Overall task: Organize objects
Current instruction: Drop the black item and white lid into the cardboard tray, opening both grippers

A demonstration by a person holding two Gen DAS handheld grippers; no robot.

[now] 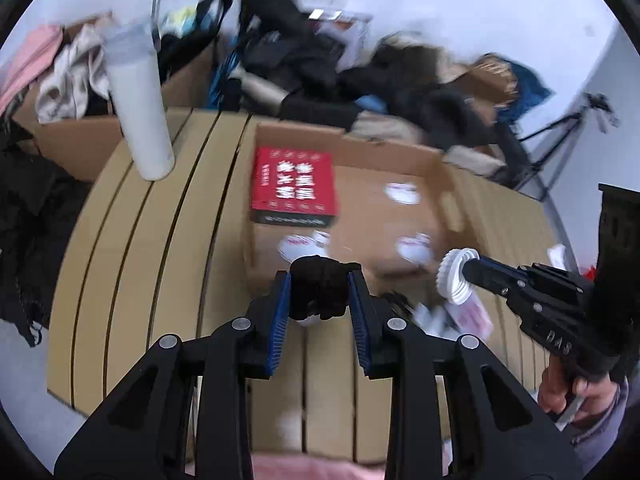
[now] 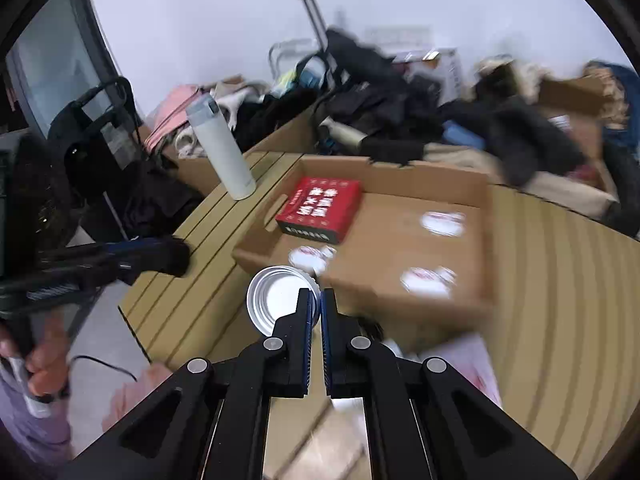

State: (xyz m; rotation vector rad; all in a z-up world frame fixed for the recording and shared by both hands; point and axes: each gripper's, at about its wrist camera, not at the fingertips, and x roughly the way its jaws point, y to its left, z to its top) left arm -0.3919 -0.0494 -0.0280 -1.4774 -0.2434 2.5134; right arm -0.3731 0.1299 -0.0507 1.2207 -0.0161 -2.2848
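Your slatted worktop (image 1: 132,264) carries an open cardboard box (image 2: 440,184) near its middle, with piled clothes (image 1: 304,64) behind it along the wall. Inside the box, a red carton (image 1: 294,184) lies flat in the far left corner, and several white round labels (image 2: 442,222) lie scattered on the box floor; blur hides their print. A white bottle (image 1: 138,108) stands upright on the worktop, left of the box and well apart from it. Your left claw (image 1: 320,292) is narrow and clamped on a black bundle (image 1: 320,284), which looks like fabric, held above the near edge of the box. Your right claw (image 2: 316,308) is pinched on the rim of a white ribbed lid (image 2: 276,300), its hollow side turned towards the wrist camera, also raised near the box's near wall. Your hand (image 1: 568,392) grips the right handle at the left view's edge.
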